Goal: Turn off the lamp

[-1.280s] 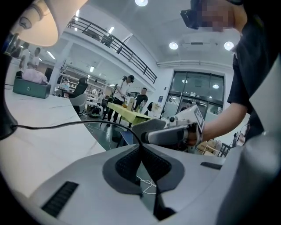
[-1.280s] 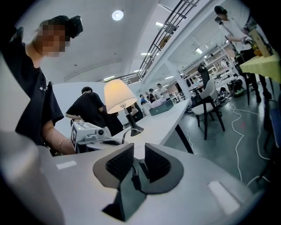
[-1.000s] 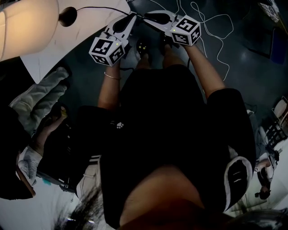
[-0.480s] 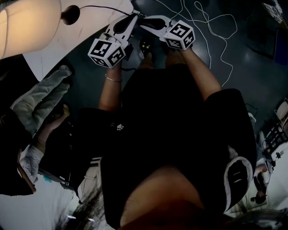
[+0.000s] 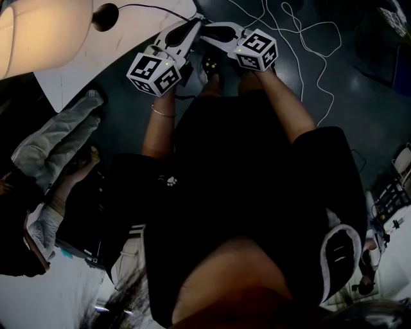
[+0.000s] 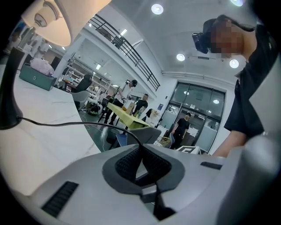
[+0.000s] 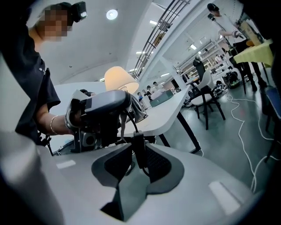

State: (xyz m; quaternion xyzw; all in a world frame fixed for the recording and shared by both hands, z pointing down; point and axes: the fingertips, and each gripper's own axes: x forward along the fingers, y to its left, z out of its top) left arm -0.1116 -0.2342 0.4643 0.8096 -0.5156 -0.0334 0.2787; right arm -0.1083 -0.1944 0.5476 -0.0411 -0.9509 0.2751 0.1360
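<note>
Two grippers meet at the far edge of the head view, above the dark floor. The left gripper (image 5: 191, 26) and right gripper (image 5: 207, 29) sit tip to tip on the thin black cord (image 5: 148, 9), which runs right from the round black lamp base (image 5: 104, 13). The cream fabric lampshade (image 5: 32, 32) glows at far left over the white table (image 5: 70, 77).

In the left gripper view, we see its jaws closed on the cord.

In the right gripper view, its jaws press against the small black inline switch (image 7: 138, 149), and the shade shines beyond.

We judge that the grasp is made and the lamp is on, so the click is left to do.
</note>
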